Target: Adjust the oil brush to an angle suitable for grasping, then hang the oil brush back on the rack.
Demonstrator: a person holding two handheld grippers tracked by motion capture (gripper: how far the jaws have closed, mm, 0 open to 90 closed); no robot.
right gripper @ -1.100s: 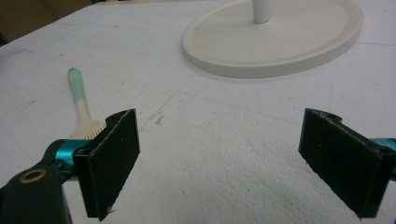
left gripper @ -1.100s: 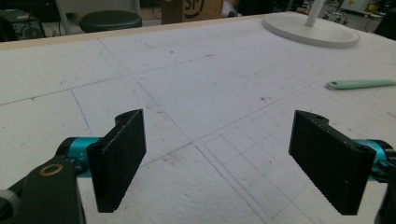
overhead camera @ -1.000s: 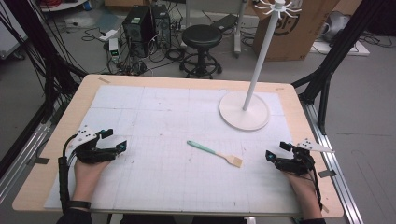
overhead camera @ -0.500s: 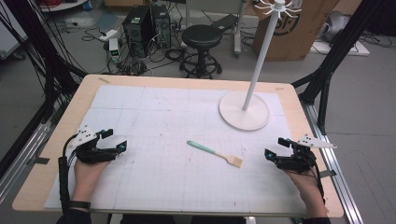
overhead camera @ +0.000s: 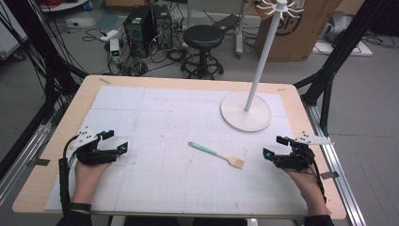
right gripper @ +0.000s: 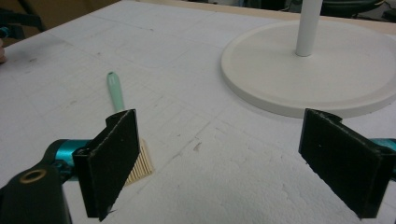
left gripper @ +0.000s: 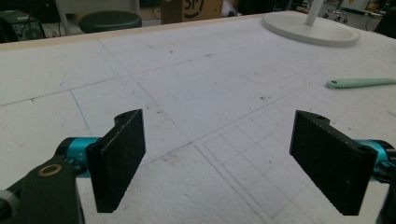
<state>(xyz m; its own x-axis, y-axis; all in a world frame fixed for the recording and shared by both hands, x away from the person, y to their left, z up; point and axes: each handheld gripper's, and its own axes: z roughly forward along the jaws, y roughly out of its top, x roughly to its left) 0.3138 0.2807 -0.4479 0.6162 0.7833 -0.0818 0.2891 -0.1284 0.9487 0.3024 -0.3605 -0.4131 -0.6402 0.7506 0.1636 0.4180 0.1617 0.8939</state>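
A brush (overhead camera: 216,154) with a mint-green handle and tan bristles lies flat on the white gridded mat, near the table's middle. My left gripper (overhead camera: 116,140) rests at the mat's left side, open and holding nothing, well apart from the brush. At the right side my right gripper (overhead camera: 274,146) is open too, a short way right of the bristles. The left gripper view has its jaws wide apart (left gripper: 217,140), with the brush handle (left gripper: 359,83) far off to the right. In the right gripper view the open jaws (right gripper: 219,135) frame bare mat, the bristles (right gripper: 140,165) just behind the left jaw.
A white stand with a round base (overhead camera: 246,111) and a tall pole (overhead camera: 263,52) occupies the mat's far right. Wooden table edge (overhead camera: 56,141) borders the mat. A stool (overhead camera: 202,35), computer cases and cables sit on the floor beyond the table.
My right gripper has edged slightly forward and left, toward the brush. The left gripper and the brush have stayed put.
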